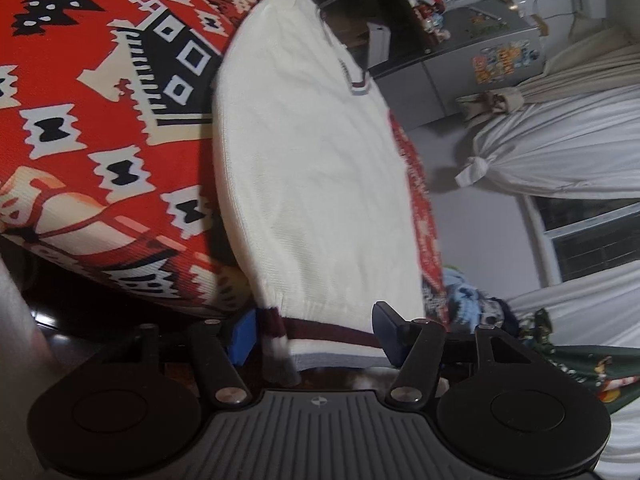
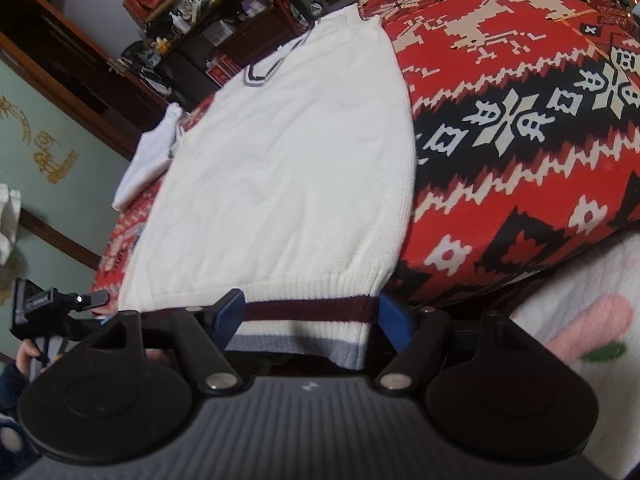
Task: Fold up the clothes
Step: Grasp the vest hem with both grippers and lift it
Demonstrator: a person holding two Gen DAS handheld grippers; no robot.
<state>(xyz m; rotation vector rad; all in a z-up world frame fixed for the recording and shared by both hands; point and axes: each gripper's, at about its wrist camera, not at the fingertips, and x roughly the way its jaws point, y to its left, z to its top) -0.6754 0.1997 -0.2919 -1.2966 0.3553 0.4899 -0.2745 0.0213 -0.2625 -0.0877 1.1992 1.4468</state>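
Note:
A white knit sweater [image 1: 316, 176] with a maroon and grey striped hem lies flat on a bed covered by a red patterned blanket [image 1: 92, 120]; its V-neck collar [image 1: 358, 86] is at the far end. My left gripper [image 1: 316, 332] is open, its blue pads either side of the hem at one corner. In the right wrist view the same sweater [image 2: 288, 176] stretches away, and my right gripper [image 2: 310, 316] is open with the striped hem [image 2: 308, 308] between its fingers. The other gripper [image 2: 60, 300] shows at the left edge.
A white cloth [image 2: 148, 160] lies beside the sweater on the blanket [image 2: 520, 120]. Shelves with clutter [image 2: 208, 20] stand behind the bed. A grey fridge [image 1: 472, 60], white curtains [image 1: 560, 148] and a pile of clothes [image 1: 500, 320] are past the bed's edge.

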